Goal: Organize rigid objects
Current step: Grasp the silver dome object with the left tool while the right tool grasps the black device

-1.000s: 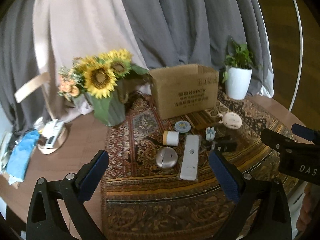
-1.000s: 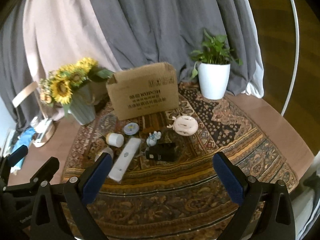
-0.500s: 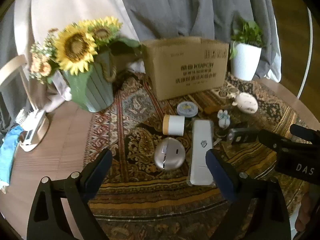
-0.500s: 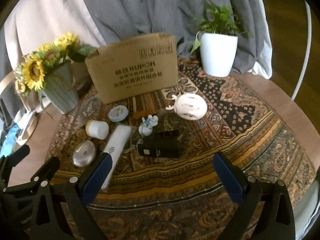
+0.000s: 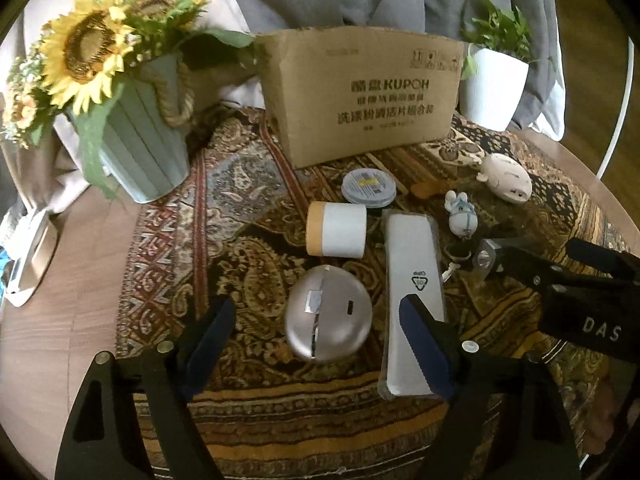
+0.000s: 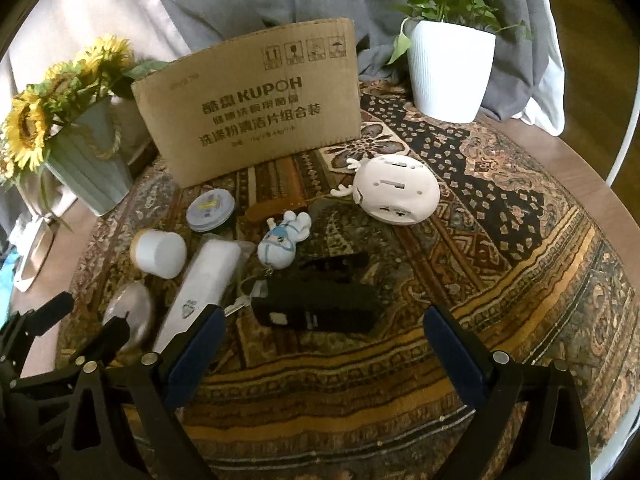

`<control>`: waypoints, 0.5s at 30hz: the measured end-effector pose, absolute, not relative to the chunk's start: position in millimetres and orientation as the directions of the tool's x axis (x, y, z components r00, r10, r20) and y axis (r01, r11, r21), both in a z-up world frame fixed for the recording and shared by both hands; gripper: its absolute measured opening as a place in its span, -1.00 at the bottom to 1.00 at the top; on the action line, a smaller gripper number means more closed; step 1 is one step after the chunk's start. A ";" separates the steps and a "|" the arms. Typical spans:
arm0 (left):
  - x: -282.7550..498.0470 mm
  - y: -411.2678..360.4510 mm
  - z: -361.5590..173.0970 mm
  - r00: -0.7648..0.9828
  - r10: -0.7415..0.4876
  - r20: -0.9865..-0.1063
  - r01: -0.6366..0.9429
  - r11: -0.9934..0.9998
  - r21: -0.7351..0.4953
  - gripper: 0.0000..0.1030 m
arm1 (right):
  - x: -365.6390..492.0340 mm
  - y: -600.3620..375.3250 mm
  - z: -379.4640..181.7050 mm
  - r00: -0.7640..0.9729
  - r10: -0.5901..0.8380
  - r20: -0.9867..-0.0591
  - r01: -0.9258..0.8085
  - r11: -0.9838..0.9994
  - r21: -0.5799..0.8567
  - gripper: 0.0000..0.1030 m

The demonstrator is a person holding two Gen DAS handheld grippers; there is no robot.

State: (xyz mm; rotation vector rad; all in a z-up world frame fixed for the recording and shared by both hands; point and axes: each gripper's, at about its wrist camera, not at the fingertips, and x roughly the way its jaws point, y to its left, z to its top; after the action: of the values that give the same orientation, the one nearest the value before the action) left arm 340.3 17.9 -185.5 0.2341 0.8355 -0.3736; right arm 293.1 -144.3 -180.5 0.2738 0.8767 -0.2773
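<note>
Several small objects lie on a patterned rug before a cardboard box (image 5: 362, 94) (image 6: 250, 98). My left gripper (image 5: 320, 340) is open, its fingers either side of a silver oval case (image 5: 328, 320), just above it. Beside the case lie a long white case (image 5: 414, 300) (image 6: 202, 280), a white jar with a wooden lid (image 5: 336, 230) (image 6: 160, 252), a round tin (image 5: 368, 186) (image 6: 210, 210) and a small plush figure (image 5: 462, 214) (image 6: 284, 238). My right gripper (image 6: 324, 348) is open and empty, just short of a black device (image 6: 316, 306). A white deer-shaped gadget (image 6: 396, 190) lies beyond.
A green vase of sunflowers (image 5: 136, 140) (image 6: 88, 160) stands at the left and a white potted plant (image 6: 450, 68) (image 5: 490, 86) at the back right. Grey curtains hang behind. The rug covers a round wooden table (image 5: 60, 300). The right gripper's body (image 5: 580, 300) shows in the left wrist view.
Both grippers have moved forward and down toward the objects. The left now straddles the silver case; the right has closed in on the black device. Both stay open.
</note>
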 end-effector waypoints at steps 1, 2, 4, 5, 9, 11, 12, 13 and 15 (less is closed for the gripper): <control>341.3 16.6 -186.9 0.610 -0.229 -0.759 0.414 0.908 0.059 0.60 | 294.5 -145.8 -181.9 0.605 -0.125 -0.786 0.351 0.928 0.123 0.95; 342.2 16.2 -188.3 0.609 -0.227 -0.760 0.415 0.908 0.061 0.57 | 295.9 -146.8 -183.6 0.603 -0.123 -0.788 0.354 0.926 0.127 0.95; 346.7 15.6 -192.7 0.601 -0.225 -0.767 0.415 0.908 0.059 0.52 | 298.7 -147.3 -186.6 0.598 -0.123 -0.792 0.356 0.926 0.125 0.92; 347.8 15.6 -194.4 0.597 -0.226 -0.770 0.415 0.908 0.056 0.49 | 300.6 -147.4 -188.2 0.595 -0.121 -0.795 0.356 0.926 0.125 0.89; 354.0 14.6 -202.0 0.581 -0.231 -0.780 0.416 0.909 0.041 0.41 | 305.3 -146.7 -193.1 0.585 -0.123 -0.802 0.355 0.927 0.117 0.83; 357.7 14.3 -206.8 0.564 -0.237 -0.791 0.418 0.908 0.026 0.32 | 308.2 -146.5 -195.8 0.583 -0.123 -0.804 0.353 0.928 0.115 0.78; 359.0 14.2 -209.0 0.556 -0.242 -0.795 0.419 0.908 0.017 0.27 | 309.5 -146.6 -196.9 0.581 -0.123 -0.805 0.353 0.929 0.113 0.77; 360.4 14.2 -211.2 0.549 -0.244 -0.799 0.419 0.908 0.010 0.24 | 311.2 -146.3 -198.4 0.580 -0.118 -0.806 0.349 0.930 0.115 0.71; 362.4 14.1 -214.9 0.537 -0.245 -0.808 0.418 0.908 0.003 0.15 | 313.3 -145.6 -200.9 0.579 -0.113 -0.808 0.343 0.932 0.115 0.66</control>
State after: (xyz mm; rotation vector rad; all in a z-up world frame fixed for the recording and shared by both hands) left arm 362.4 14.1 -214.9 0.2051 0.9245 -0.3976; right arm 313.3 -145.6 -200.9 0.2724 0.9181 -0.2706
